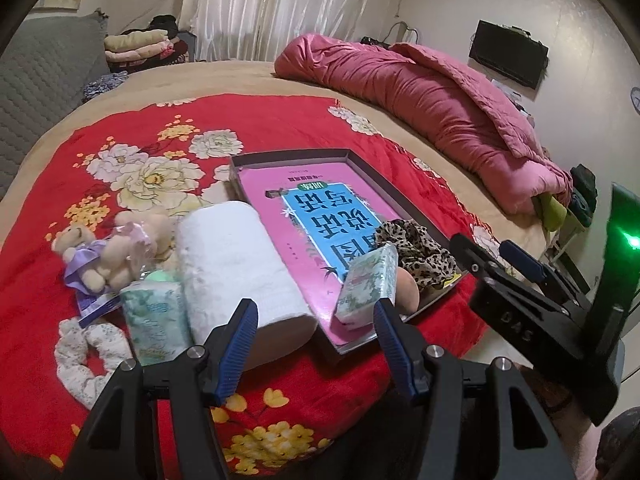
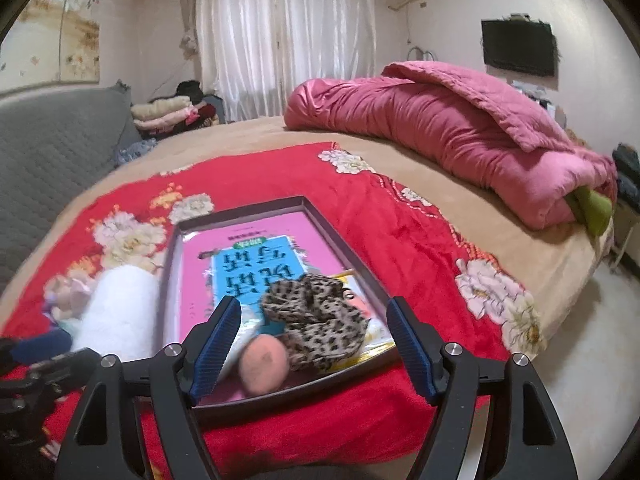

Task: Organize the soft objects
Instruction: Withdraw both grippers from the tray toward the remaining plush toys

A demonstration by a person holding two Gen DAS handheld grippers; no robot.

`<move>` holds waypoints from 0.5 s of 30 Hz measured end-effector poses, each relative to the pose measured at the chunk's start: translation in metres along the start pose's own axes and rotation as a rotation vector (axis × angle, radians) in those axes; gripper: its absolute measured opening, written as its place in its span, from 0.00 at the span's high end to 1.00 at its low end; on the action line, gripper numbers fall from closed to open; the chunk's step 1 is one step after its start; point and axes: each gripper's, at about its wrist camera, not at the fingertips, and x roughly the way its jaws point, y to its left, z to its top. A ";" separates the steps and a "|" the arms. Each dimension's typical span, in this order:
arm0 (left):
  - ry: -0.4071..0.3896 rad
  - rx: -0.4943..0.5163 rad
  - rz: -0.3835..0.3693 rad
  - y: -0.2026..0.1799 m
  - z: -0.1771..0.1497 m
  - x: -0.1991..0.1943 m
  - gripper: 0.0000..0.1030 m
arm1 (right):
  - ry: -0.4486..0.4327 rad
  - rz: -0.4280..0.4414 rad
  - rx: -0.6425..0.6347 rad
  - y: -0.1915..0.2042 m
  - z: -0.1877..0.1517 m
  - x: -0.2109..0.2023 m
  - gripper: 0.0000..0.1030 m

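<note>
Soft things lie spread over the red flowered blanket (image 1: 248, 124) on the bed, some already in the shallow dark tray (image 1: 404, 196).

The left gripper (image 1: 314, 326) has its blue-padded fingers (image 1: 236, 344) standing apart with nothing between them, above the near end of the white rolled towel (image 1: 236, 264). The right gripper (image 2: 314, 340) is likewise spread and empty, hanging over the tray's near edge.

Inside the tray, on a pink and blue book (image 1: 320, 216), sit one leopard-print fabric scrunchie (image 2: 316, 316), one peach-coloured foam ball (image 2: 264, 364) touching it, and one green-patterned tissue pack (image 1: 366, 288) tilted against the ball. Most of the book's far half is bare, leaving open room there.

Left of the tray, outside it, the towel lies just beside the tray wall. A second tissue pack (image 1: 154, 316) stands against the towel's left side, with a small mint-green thing (image 1: 158, 278) behind it. Further left lie two cream teddy bears with lilac ribbons (image 1: 104, 248), and nearer, one white lacy scrunchie (image 1: 84, 356).

Beyond the blanket, a rumpled pink quilt (image 1: 432, 108) fills the bed's far right side. A grey quilted headboard (image 1: 44, 92) bounds the left.
</note>
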 end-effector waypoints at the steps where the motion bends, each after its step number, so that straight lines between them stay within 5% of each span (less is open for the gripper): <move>1: -0.006 -0.005 0.002 0.003 -0.001 -0.003 0.42 | 0.003 0.022 0.018 0.001 0.000 -0.003 0.26; 15: -0.030 -0.082 0.035 0.047 -0.012 -0.037 0.42 | -0.021 0.145 -0.133 0.071 0.002 -0.036 0.26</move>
